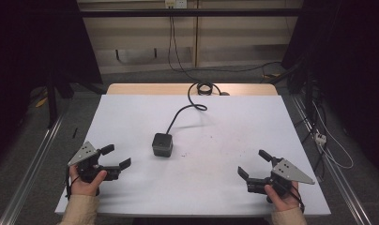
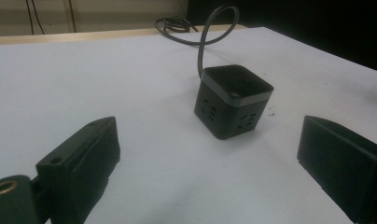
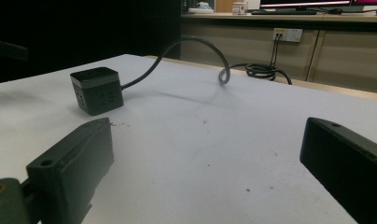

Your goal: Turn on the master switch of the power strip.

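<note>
White table (image 1: 131,112) is shown with a cube socket (image 1: 162,144) at centre, flanked at eight by the left gripper (image 1: 116,158) and at four by the right gripper (image 1: 254,163), jaws held apart, seemingly readied for a reach.

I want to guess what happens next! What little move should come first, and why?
Probably the left hand-held gripper should ease forward toward the black cube-shaped power socket with its dark cable. Its jaws are open and empty, the cube sits just ahead on the white table sheet, and it is nearer than the right hand-held gripper, which is also open.
</note>
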`<state>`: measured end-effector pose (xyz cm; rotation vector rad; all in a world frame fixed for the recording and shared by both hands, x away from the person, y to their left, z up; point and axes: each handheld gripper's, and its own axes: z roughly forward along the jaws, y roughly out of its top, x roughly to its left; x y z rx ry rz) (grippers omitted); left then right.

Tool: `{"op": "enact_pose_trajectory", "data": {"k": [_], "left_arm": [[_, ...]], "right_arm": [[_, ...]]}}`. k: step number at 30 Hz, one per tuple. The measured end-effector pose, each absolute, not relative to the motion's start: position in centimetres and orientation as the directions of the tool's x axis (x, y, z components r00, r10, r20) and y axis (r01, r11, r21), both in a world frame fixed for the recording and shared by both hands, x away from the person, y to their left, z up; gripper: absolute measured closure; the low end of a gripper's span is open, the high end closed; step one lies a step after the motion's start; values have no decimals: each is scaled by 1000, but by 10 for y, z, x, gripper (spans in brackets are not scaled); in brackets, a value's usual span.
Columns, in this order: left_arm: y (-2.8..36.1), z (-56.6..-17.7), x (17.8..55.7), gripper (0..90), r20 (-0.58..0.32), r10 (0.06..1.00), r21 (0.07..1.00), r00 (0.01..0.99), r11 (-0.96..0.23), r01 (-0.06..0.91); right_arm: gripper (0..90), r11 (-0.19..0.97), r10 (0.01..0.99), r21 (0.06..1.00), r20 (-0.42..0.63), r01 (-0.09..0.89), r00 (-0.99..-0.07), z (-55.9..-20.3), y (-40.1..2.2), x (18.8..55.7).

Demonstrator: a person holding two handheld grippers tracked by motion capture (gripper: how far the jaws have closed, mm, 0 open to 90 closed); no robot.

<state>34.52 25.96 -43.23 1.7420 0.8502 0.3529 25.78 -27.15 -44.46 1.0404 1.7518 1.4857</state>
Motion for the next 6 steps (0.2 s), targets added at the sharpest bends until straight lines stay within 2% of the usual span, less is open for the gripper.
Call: {"op": "enact_pose_trajectory", "data": {"k": [6], "left_arm": [[258,-432,346,56,-179,692,921,699,-132,366]], "right_arm": [[23,61,862,982,40,181,-505,-445,-271,258]]}}
